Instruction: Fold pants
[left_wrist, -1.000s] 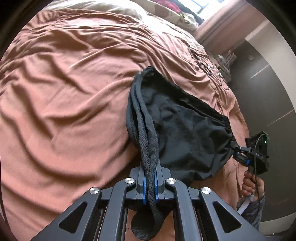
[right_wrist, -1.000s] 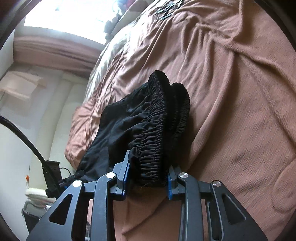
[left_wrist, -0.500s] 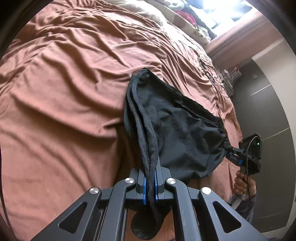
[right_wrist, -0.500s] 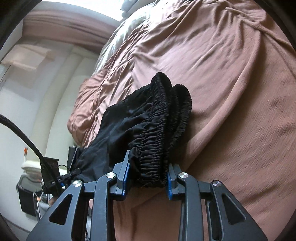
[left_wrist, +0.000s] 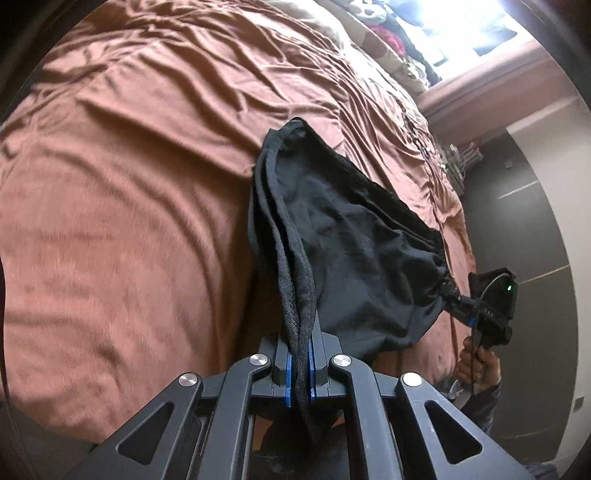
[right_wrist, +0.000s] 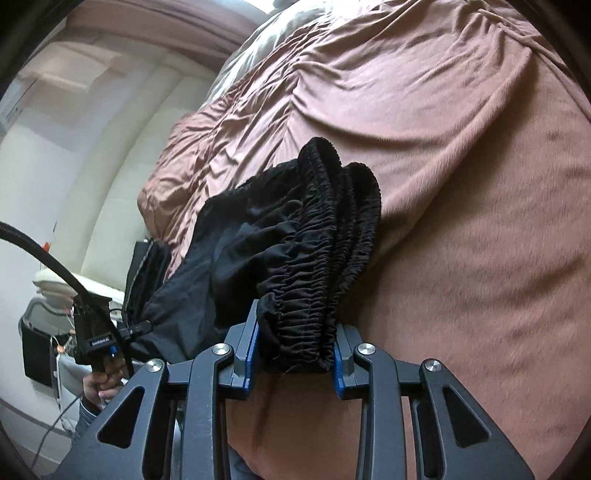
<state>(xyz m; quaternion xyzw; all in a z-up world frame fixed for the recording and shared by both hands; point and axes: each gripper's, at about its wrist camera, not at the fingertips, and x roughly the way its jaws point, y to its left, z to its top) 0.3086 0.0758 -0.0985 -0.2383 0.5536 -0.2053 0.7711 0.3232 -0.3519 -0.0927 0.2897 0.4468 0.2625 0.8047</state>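
We hold the black pants (left_wrist: 354, 251) over the bed (left_wrist: 129, 221): left gripper (left_wrist: 300, 363) clamped on hems, right gripper (right_wrist: 293, 360) on bunched waistband at 6 o'clock. Soft, limp, light; edge grips suit.

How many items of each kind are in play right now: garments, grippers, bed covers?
Black pants: 1
Grippers: 2, left gripper and right gripper, both clamped on the pants
Brown bedspread: 1
Total: 4

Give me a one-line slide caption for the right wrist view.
Right gripper clamps the gathered waistband of black pants above a brown bedspread.
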